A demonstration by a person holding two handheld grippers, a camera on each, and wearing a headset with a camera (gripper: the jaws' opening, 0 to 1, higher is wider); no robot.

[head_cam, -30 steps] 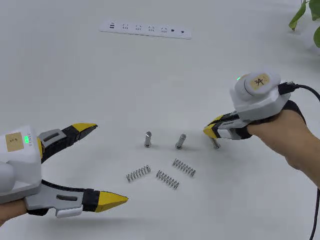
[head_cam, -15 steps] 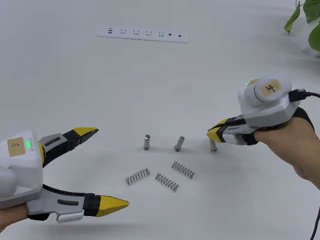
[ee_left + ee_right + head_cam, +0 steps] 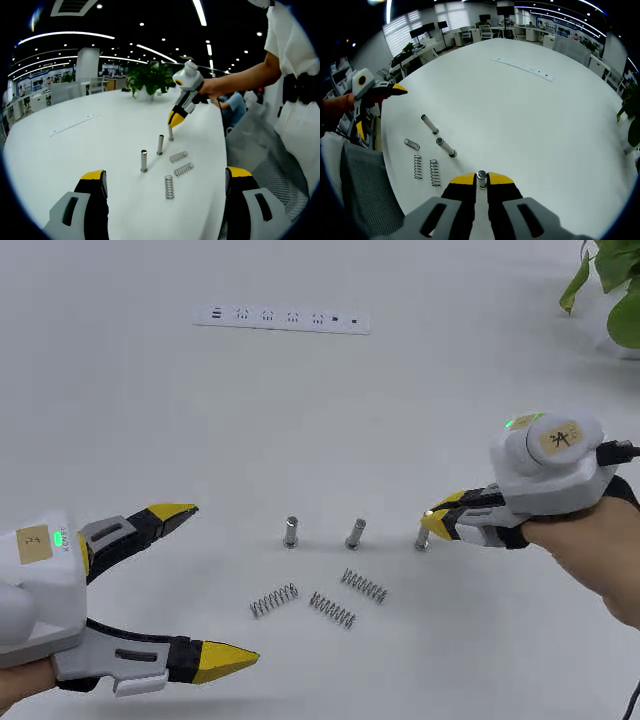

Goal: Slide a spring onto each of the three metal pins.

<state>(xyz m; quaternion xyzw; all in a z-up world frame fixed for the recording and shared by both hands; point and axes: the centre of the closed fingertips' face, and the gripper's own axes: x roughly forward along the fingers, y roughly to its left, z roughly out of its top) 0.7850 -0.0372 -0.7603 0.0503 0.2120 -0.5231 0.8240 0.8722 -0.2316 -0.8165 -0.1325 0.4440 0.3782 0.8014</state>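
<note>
You have three metal pins on one white table (image 3: 120,420): the left pin (image 3: 290,531), the middle pin (image 3: 355,533) and the right pin (image 3: 423,538). There are three springs too, one for each pin: the left spring (image 3: 274,600), the middle spring (image 3: 332,609) and the right spring (image 3: 364,586). You hold two grippers, one to a hand: the left gripper (image 3: 222,580) and the right gripper (image 3: 430,525). Farther back you have one white power strip (image 3: 282,319) and, at the far right corner, one leafy plant (image 3: 605,290). Your left gripper view gives the same tally of three pins and three springs.
</note>
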